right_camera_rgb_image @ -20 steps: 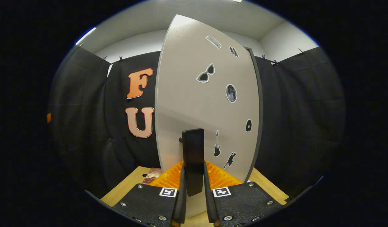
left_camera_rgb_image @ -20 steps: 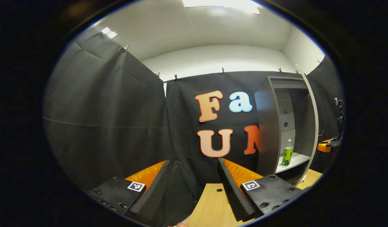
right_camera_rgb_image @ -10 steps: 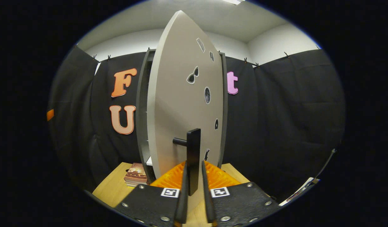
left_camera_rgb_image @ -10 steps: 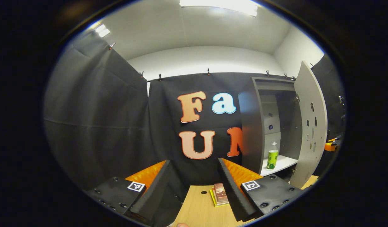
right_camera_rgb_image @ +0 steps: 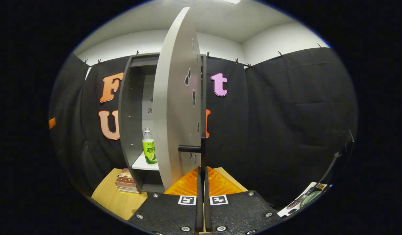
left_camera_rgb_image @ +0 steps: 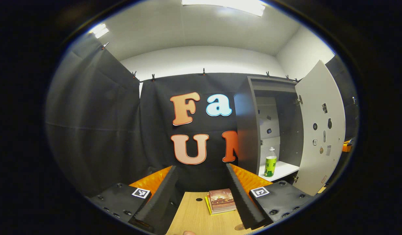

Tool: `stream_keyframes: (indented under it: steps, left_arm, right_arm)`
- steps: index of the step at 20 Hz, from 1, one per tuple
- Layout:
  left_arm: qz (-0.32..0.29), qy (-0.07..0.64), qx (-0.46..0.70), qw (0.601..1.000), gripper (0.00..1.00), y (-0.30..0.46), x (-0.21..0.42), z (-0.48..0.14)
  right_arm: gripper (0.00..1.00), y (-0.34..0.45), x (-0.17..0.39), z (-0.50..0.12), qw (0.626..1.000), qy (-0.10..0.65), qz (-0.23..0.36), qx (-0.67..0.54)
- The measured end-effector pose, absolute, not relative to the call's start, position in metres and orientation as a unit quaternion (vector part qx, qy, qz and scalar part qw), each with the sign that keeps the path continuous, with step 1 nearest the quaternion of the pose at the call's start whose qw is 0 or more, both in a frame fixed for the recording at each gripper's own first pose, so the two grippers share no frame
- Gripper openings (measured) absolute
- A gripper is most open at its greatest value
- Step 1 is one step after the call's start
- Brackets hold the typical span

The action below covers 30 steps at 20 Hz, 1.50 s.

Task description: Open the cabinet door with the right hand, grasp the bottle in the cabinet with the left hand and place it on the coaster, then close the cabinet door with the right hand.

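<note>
Swung wide since a second ago, the cabinet door [right_camera_rgb_image: 174, 98] hangs by its handle [right_camera_rgb_image: 202, 153] pinched in my right gripper [right_camera_rgb_image: 202, 195], my left gripper [left_camera_rgb_image: 201, 192] gapes empty, and the green bottle [left_camera_rgb_image: 270, 162] stands on the cabinet shelf [left_camera_rgb_image: 281, 169]; letting go early risks the door drifting back across my left reach.

Cabinet door [left_camera_rgb_image: 320, 130] swung wide leaves open passage to the bottle [left_camera_rgb_image: 270, 166].

Bright ceiling panel light [left_camera_rgb_image: 222, 5], sharp focus, strong fisheye bending at the edges.
</note>
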<state>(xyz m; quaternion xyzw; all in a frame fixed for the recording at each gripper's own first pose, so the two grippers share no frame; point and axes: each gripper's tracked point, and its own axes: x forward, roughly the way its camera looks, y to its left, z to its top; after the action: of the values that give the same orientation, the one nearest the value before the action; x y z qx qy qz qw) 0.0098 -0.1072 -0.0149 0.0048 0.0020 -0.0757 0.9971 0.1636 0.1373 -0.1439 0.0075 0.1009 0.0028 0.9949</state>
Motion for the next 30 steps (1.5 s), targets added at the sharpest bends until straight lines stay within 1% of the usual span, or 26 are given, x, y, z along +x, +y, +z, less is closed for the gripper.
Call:
stream_keyframes:
  steps: [3, 4, 7, 10, 26, 30]
  left_arm:
    - [-0.084, 0.002, 0.005, 0.996, 0.96, -0.129, 0.012, -0.012]
    - [-0.086, 0.001, 0.005, 0.996, 0.94, -0.136, 0.011, -0.011]
    - [-0.093, 0.004, 0.003, 0.996, 0.96, -0.161, 0.010, -0.011]
    - [-0.098, 0.008, 0.005, 0.995, 0.94, -0.183, 0.008, -0.011]
    - [-0.076, 0.034, -0.008, 0.996, 0.94, -0.272, -0.013, -0.023]
    - [-0.079, 0.039, -0.016, 0.996, 0.94, -0.297, -0.002, -0.030]
  right_arm:
    - [0.01, 0.127, 0.164, -0.144, 0.995, 0.104, 0.006, 0.011]
    - [0.01, 0.126, 0.164, -0.144, 0.994, 0.104, 0.011, 0.016]
    - [0.01, 0.122, 0.166, -0.145, 0.994, 0.105, 0.028, 0.014]
    - [0.01, 0.117, 0.169, -0.144, 0.993, 0.105, 0.044, 0.015]
    - [0.01, 0.097, 0.176, -0.148, 0.984, 0.116, 0.135, 0.025]
    - [0.05, 0.096, 0.169, -0.148, 0.981, 0.119, 0.152, 0.025]
